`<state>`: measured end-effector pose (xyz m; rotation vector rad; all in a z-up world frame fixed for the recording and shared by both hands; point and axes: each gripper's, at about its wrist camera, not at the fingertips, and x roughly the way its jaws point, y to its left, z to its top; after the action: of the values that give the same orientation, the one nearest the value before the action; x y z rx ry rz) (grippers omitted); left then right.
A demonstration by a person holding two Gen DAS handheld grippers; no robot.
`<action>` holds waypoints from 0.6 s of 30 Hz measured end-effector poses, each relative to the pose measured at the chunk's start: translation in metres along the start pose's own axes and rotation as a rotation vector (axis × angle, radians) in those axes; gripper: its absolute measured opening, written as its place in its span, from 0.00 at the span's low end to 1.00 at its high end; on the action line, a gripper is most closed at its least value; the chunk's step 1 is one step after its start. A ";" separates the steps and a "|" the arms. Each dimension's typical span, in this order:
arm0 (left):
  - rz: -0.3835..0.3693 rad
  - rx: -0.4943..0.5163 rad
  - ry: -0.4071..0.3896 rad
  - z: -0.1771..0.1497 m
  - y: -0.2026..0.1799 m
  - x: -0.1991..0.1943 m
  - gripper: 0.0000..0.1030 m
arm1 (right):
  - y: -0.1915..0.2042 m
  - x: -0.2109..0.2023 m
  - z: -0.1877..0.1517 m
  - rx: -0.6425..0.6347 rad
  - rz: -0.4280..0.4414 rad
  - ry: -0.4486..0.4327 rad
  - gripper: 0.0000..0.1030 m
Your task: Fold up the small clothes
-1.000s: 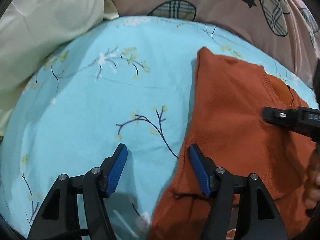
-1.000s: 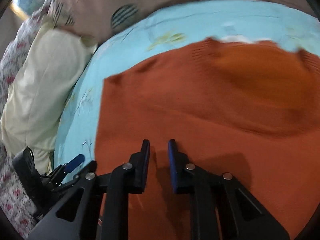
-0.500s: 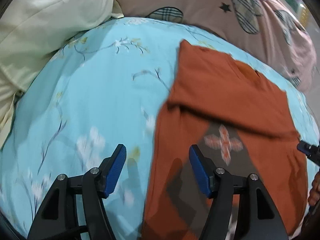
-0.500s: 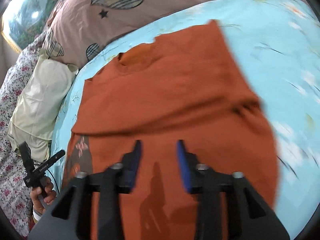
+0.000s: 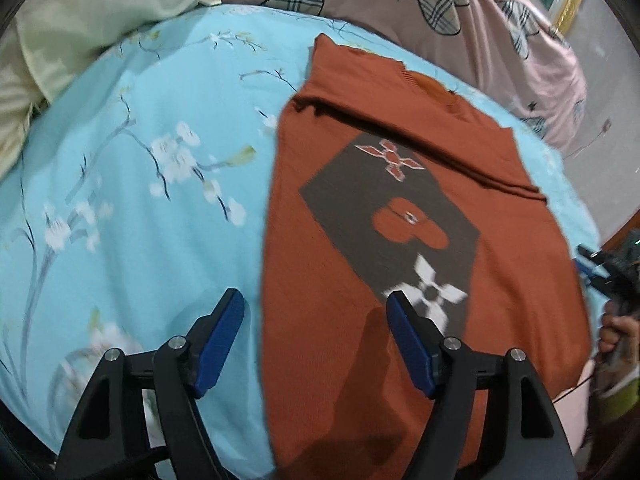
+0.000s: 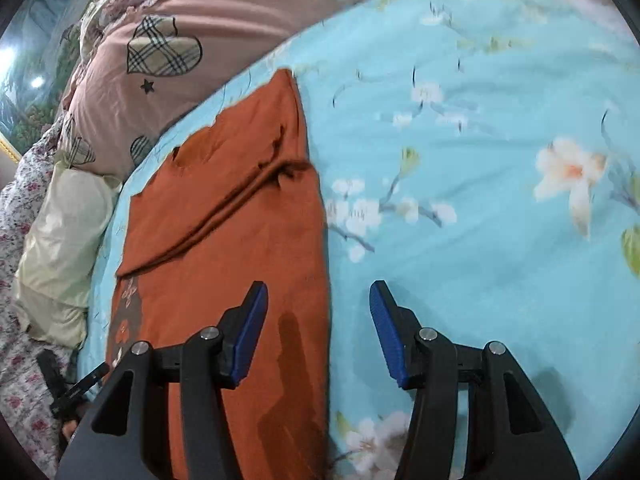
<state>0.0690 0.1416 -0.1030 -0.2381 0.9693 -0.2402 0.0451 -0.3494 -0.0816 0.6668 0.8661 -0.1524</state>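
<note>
An orange sweater (image 5: 520, 280) lies flat on the light blue floral bedspread (image 5: 140, 160), its top part folded down above a grey diamond panel (image 5: 380, 208) with flower motifs. My left gripper (image 5: 314, 304) hovers over the sweater's left edge. Its jaws are opening and nothing is pinched between them. In the right wrist view, my right gripper (image 6: 319, 292) hangs over the sweater's (image 6: 224, 240) right edge. Its jaws are opening too, with only cloth and bedspread (image 6: 480, 220) below the gap. Each gripper shows small in the other's view, the right gripper (image 5: 600, 268) and the left gripper (image 6: 76, 384).
A pale yellow pillow (image 5: 80, 20) lies at the bed's far left. A pink quilt with plaid hearts (image 5: 480, 20) is bunched along the far side. Floral fabric (image 6: 20, 360) borders the bed beyond the pillow (image 6: 60, 240). A hand (image 5: 612, 328) holds the right gripper.
Both grippers have drawn back along the sweater toward its near end, so the grey panel now shows. The right jaws went from nearly shut to wide apart. The left jaws widened slightly.
</note>
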 end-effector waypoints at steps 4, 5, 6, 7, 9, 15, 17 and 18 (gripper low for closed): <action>-0.073 -0.003 -0.005 -0.017 -0.003 -0.011 0.72 | -0.001 -0.011 -0.019 -0.010 0.160 0.078 0.53; -0.100 0.000 -0.003 -0.023 -0.005 -0.015 0.72 | 0.001 -0.016 -0.028 -0.021 0.208 0.107 0.53; -0.119 0.006 0.000 -0.030 -0.006 -0.019 0.72 | 0.003 -0.020 -0.037 -0.036 0.241 0.133 0.53; -0.134 0.014 0.005 -0.035 -0.007 -0.023 0.72 | 0.005 -0.025 -0.048 -0.057 0.259 0.157 0.53; -0.176 0.025 0.025 -0.049 -0.008 -0.030 0.72 | 0.010 -0.036 -0.072 -0.106 0.289 0.188 0.53; -0.242 0.052 0.038 -0.071 -0.007 -0.043 0.71 | 0.012 -0.055 -0.117 -0.156 0.357 0.180 0.53; -0.245 0.057 0.042 -0.074 -0.008 -0.045 0.69 | 0.012 -0.056 -0.121 -0.161 0.362 0.171 0.53; -0.246 0.060 0.044 -0.074 -0.008 -0.046 0.66 | 0.013 -0.056 -0.121 -0.163 0.364 0.167 0.53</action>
<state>-0.0188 0.1417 -0.1049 -0.2980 0.9750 -0.5008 -0.0661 -0.2747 -0.0893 0.6792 0.8914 0.3018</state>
